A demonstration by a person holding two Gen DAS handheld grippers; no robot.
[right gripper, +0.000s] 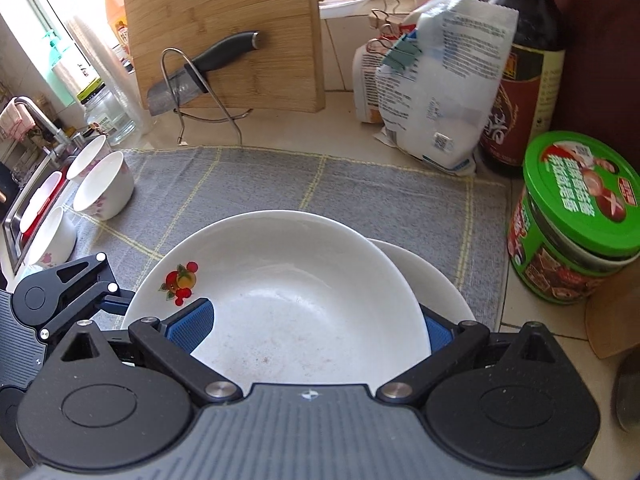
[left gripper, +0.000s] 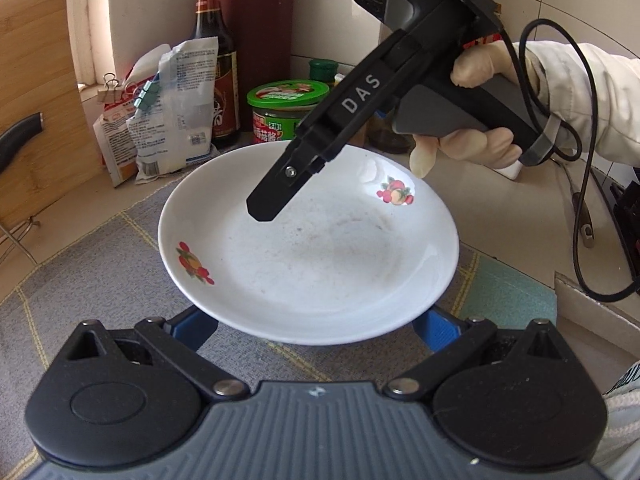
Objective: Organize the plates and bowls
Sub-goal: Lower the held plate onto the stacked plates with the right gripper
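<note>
The left gripper (left gripper: pixel 308 330) fingers sit apart beneath the fruit-printed plate (left gripper: pixel 308 248); the right gripper (right gripper: pixel 316 330) fingers straddle it, apart, over a second plate (right gripper: pixel 440 280).

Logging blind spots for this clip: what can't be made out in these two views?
1. Left wrist view: the left gripper has its fingers running under the fruit-print plate. The rim hides their tips, so contact is unclear.
2. Right wrist view: the lower plate is mostly covered by the fruit-print plate, so its pattern is unseen.
3. Right wrist view: the bowls at the left edge are small and warped, so their count is uncertain.
</note>
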